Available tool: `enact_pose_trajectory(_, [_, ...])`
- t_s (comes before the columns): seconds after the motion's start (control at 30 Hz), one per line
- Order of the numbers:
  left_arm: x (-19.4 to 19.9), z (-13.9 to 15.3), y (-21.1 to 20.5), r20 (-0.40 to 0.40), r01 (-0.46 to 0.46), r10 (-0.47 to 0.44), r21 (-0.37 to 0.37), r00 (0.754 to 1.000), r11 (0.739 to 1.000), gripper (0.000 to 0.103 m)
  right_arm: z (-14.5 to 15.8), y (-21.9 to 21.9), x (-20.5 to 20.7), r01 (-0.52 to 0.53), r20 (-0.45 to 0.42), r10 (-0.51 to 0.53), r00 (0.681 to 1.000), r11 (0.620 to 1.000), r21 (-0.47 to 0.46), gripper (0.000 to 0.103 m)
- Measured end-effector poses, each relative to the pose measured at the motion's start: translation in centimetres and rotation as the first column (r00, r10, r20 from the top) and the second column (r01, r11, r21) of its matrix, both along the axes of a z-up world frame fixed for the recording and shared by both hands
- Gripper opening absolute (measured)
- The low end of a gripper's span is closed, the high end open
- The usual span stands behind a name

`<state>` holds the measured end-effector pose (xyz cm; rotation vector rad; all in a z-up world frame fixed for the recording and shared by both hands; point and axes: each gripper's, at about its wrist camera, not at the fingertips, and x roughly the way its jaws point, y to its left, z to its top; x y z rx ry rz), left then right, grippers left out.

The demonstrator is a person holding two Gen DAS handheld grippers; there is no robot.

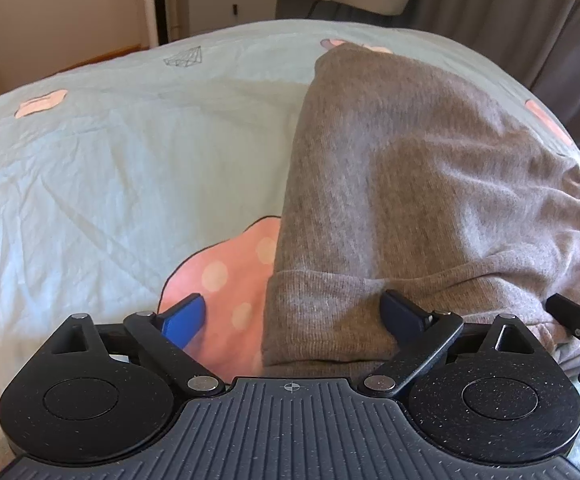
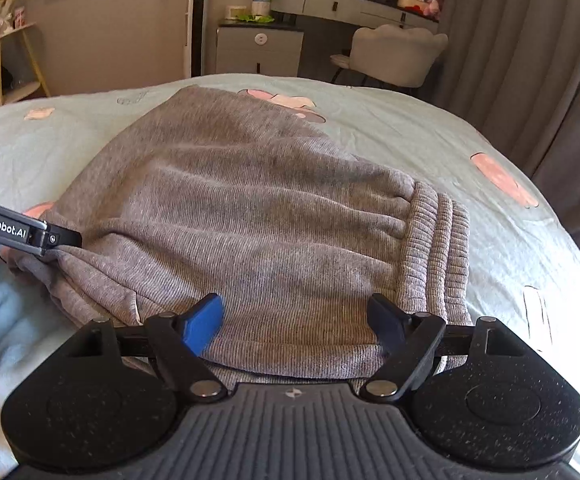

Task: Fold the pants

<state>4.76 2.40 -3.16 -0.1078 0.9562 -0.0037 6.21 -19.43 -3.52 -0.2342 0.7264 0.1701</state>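
Grey knit pants [image 1: 410, 184] lie folded on the pale blue bed sheet [image 1: 109, 160]; the ribbed waistband [image 2: 438, 248] is at the right. My left gripper [image 1: 294, 312] is open, its jaws wide apart astride the near left corner of the pants, right finger [image 1: 400, 314] on the cloth, left finger [image 1: 181, 320] over the sheet. My right gripper [image 2: 298, 320] is open at the pants' [image 2: 249, 220] near edge by the waistband. The left gripper also shows in the right wrist view [image 2: 29, 232], at the fabric's left edge.
The bed sheet [image 2: 490, 240] has pink cartoon prints [image 1: 217, 276]. Beyond the bed stand a grey cabinet [image 2: 257, 52], a dressing table [image 2: 350, 4], a pale chair [image 2: 394, 56] and grey curtains [image 2: 530, 60]. A small shelf [image 2: 9, 64] stands at far left.
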Motion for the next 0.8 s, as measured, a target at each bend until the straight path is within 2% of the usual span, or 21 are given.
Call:
enact_pose_trajectory(0.13, [0.2,0.1,1.0,-0.013,-0.008,0.007,-0.053,1.0,0.999,0.099,0.9,-0.3,0.1,0.008,-0.034,-0.007,0.999,1.0,0.029,0.081])
enact_pose_trajectory(0.2, [0.2,0.5,2.0,0.011,-0.018,0.019,-0.103,1.0,0.994,0.098,1.9,-1.2,0.5,0.023,-0.048,-0.019,0.999,0.994,0.104,0.081])
enact_pose_trajectory(0.27, [0.3,1.0,3.1,0.051,-0.036,0.045,-0.155,0.998,0.987,0.098,3.2,-3.4,0.3,0.053,-0.06,-0.041,0.997,0.974,0.219,0.081])
enact_pose_trajectory(0.37, [1.6,1.3,4.5,0.059,0.009,0.007,-0.26,0.998,0.965,0.097,4.3,-8.1,0.4,0.155,-0.11,-0.119,0.987,0.894,0.42,0.084])
enact_pose_trajectory(0.43, [2.6,1.3,5.1,0.051,0.042,-0.027,-0.316,0.998,0.948,0.097,4.2,-11.6,0.9,0.247,-0.146,-0.201,0.969,0.829,0.501,0.084])
enact_pose_trajectory(0.5, [3.9,0.9,5.0,0.022,0.083,-0.08,-0.355,0.997,0.931,0.097,3.3,-14.1,1.7,0.317,-0.203,-0.244,0.948,0.783,0.535,0.084])
enact_pose_trajectory(0.63, [6.8,-0.3,4.0,-0.026,0.128,-0.149,-0.372,0.989,0.919,0.097,-0.7,-17.4,4.4,0.393,-0.358,-0.2,0.912,0.671,0.628,0.084])
enact_pose_trajectory(0.7, [7.8,-0.9,3.6,-0.034,0.148,-0.173,-0.379,0.984,0.914,0.097,-2.4,-18.2,5.6,0.413,-0.389,-0.181,0.903,0.616,0.671,0.084])
enact_pose_trajectory(0.77, [8.9,-1.0,3.4,-0.011,0.189,-0.209,-0.39,0.978,0.901,0.097,-3.8,-18.8,6.7,0.424,-0.408,-0.157,0.899,0.542,0.725,0.086])
enact_pose_trajectory(0.8, [9.4,-1.1,3.4,-0.005,0.205,-0.226,-0.398,0.974,0.894,0.098,-4.3,-18.8,7.1,0.427,-0.414,-0.148,0.898,0.52,0.74,0.087])
